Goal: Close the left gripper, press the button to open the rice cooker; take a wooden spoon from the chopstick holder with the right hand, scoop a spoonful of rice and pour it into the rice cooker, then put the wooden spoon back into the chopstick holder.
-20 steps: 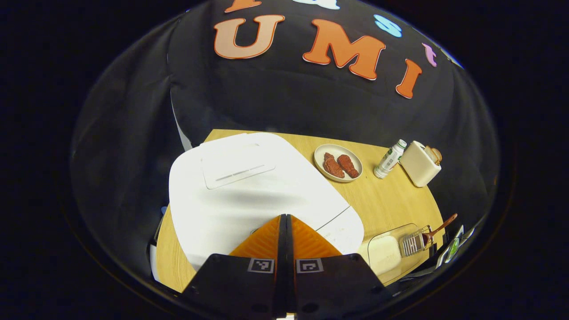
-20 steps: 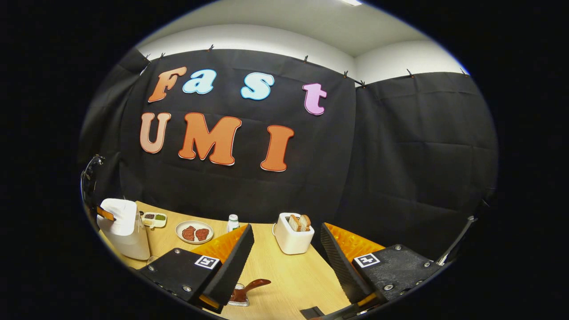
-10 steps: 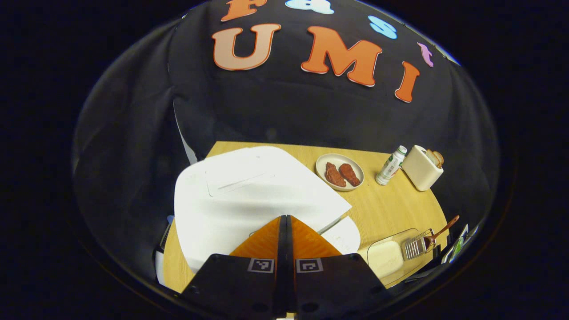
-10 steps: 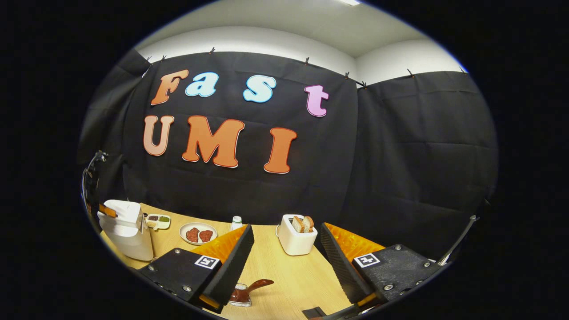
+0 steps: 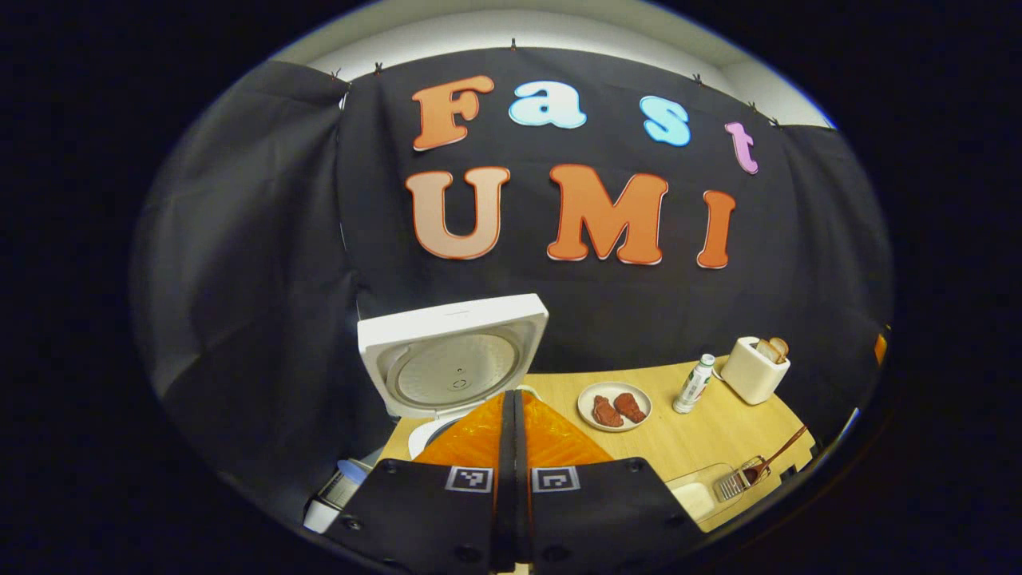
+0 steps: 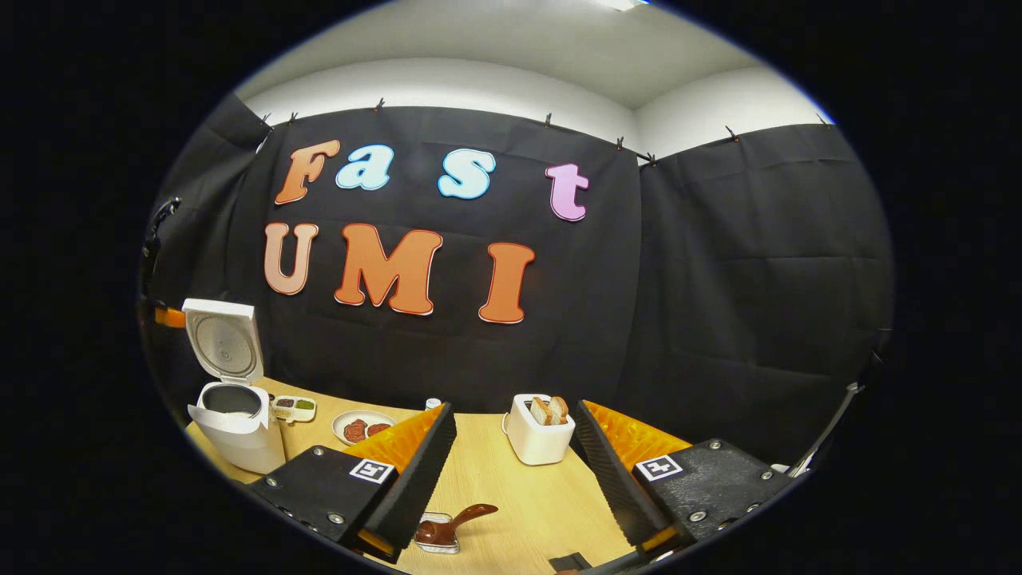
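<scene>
The rice cooker (image 6: 231,419) lid (image 5: 451,354) has sprung upright since before. Left tongs (image 5: 512,415) are pressed together; right tongs (image 6: 511,447) are spread above bare bench (image 6: 527,495), wooden spoon (image 6: 451,523) between.

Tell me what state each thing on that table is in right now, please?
rice cooker: lid up, pot open
wooden spoon: sitting in the chopstick holder
toaster: bread slices in it
plate: two meat pieces on it
left gripper: shut, empty
right gripper: open, empty
</scene>
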`<state>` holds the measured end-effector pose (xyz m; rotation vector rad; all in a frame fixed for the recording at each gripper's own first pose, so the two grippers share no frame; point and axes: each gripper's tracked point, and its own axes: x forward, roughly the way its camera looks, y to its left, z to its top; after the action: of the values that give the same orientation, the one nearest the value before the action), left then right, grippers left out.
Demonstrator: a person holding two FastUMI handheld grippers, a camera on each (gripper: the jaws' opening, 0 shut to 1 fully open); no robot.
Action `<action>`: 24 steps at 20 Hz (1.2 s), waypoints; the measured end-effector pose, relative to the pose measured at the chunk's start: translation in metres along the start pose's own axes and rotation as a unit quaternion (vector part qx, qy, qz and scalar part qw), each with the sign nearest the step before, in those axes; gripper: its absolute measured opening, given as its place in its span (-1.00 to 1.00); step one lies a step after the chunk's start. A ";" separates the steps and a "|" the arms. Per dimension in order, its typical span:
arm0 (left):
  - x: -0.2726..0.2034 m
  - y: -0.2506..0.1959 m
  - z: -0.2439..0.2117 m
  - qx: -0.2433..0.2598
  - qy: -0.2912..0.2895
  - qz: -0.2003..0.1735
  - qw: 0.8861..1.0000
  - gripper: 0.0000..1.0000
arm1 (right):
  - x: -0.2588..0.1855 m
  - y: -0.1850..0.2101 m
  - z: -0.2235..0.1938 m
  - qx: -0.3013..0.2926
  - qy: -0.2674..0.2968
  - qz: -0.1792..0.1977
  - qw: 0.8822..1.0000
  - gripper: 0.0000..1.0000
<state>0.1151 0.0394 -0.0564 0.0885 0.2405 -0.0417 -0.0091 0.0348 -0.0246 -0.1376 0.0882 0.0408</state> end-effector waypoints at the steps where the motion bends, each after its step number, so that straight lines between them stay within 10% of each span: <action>1: -0.013 0.001 0.010 -0.005 -0.017 0.002 1.000 -0.92 | -0.002 0.000 0.001 0.001 -0.003 0.002 1.000 0.89; 16: -0.097 0.038 0.035 -0.015 -0.077 0.062 0.995 -0.86 | 0.007 0.017 -0.011 0.027 -0.018 0.033 0.999 0.96; 24: -0.104 0.037 0.047 -0.027 -0.102 0.079 0.991 0.06 | 0.041 0.027 -0.080 0.059 0.023 0.048 0.997 0.89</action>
<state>0.0268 0.0747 0.0176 0.0497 0.0304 0.1135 0.0233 0.0518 -0.1113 -0.0152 0.1423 0.1290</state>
